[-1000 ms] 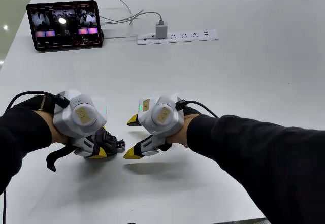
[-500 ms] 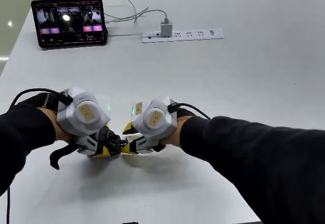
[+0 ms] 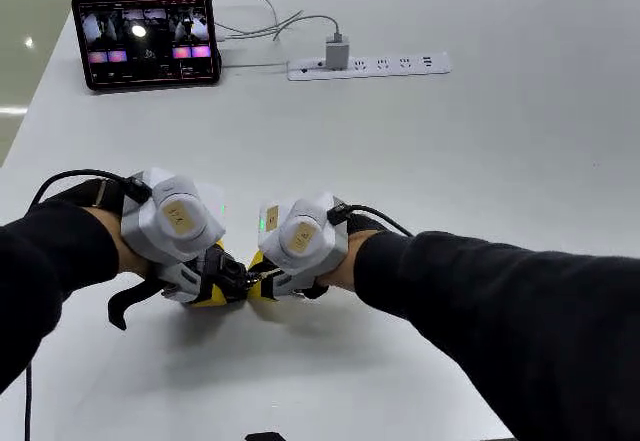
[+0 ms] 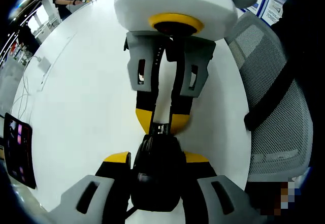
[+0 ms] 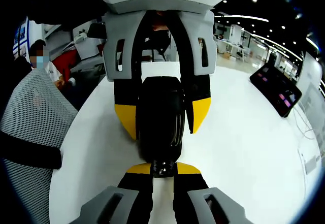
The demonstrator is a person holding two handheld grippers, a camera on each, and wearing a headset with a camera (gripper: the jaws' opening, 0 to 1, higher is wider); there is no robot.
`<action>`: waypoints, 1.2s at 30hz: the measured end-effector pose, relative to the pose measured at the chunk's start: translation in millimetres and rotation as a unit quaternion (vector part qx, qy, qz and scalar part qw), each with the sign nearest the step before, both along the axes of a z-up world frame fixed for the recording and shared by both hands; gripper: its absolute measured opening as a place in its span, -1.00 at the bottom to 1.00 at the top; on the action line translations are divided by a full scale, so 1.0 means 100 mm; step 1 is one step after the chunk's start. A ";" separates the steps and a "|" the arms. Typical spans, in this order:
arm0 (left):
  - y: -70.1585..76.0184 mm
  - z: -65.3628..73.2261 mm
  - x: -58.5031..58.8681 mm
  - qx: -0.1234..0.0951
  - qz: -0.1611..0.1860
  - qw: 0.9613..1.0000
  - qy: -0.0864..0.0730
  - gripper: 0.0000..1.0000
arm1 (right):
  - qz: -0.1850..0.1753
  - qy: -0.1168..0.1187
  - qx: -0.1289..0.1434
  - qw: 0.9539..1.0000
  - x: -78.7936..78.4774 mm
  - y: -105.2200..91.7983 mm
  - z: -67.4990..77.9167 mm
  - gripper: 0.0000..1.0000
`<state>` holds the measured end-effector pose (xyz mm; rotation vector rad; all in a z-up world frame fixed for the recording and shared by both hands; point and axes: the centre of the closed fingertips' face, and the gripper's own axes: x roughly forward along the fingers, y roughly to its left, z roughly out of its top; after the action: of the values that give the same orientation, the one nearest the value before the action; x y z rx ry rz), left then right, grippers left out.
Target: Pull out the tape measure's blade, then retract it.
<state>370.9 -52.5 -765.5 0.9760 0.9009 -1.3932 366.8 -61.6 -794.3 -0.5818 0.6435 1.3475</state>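
Note:
A black tape measure is clamped between the yellow-tipped jaws of my left gripper, which is shut on its case. In the head view the left gripper and right gripper meet nose to nose low over the white table, with the tape measure between them. In the right gripper view the tape measure stands straight ahead, and my right gripper is shut on the small metal hook of the blade at the case's mouth. No length of blade shows outside the case.
A tablet with a lit screen stands at the far left of the table. A white power strip with a charger and cables lies behind it. A grey mesh chair stands off the near edge.
My right gripper, open and apart from the left one a second ago, has moved left to the tape measure and shut on the blade's hook. The left gripper kept its hold.

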 end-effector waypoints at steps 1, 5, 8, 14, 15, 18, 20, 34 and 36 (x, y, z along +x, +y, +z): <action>0.00 0.00 0.00 0.000 0.000 1.000 0.000 -0.34 | 0.001 0.001 0.001 1.000 -0.01 0.00 0.00 -0.81; 0.01 0.00 0.01 0.002 -0.002 1.000 0.001 -0.35 | 0.002 0.003 0.000 1.000 -0.01 -0.02 0.01 -0.83; 0.01 0.01 0.01 -0.004 0.000 1.000 0.001 -0.35 | -0.002 0.005 0.001 1.000 0.00 -0.04 0.00 -0.84; 0.01 0.01 0.02 -0.003 0.001 1.000 -0.003 -0.35 | -0.008 0.011 0.005 1.000 -0.01 -0.05 0.01 -0.84; 0.02 0.01 0.03 -0.006 0.003 1.000 -0.001 -0.35 | -0.008 0.011 0.005 1.000 -0.02 -0.06 0.01 -0.84; 0.01 0.01 0.02 -0.007 0.005 1.000 -0.001 -0.35 | -0.007 0.010 0.003 1.000 -0.02 -0.08 0.02 -0.84; 0.01 0.00 0.03 -0.003 0.005 1.000 -0.001 -0.35 | -0.009 0.010 0.003 1.000 -0.02 -0.09 0.02 -0.84; 0.01 0.00 0.02 -0.008 0.007 1.000 0.000 -0.35 | -0.017 0.014 0.004 1.000 -0.04 -0.18 0.01 -0.83; 0.01 0.00 0.02 -0.010 0.007 1.000 0.000 -0.35 | -0.016 0.015 0.003 1.000 -0.04 -0.20 0.01 -0.83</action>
<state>373.2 -51.7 -765.4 0.9529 0.8917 -1.3882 363.0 -81.1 -793.0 -0.5461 0.6700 1.3291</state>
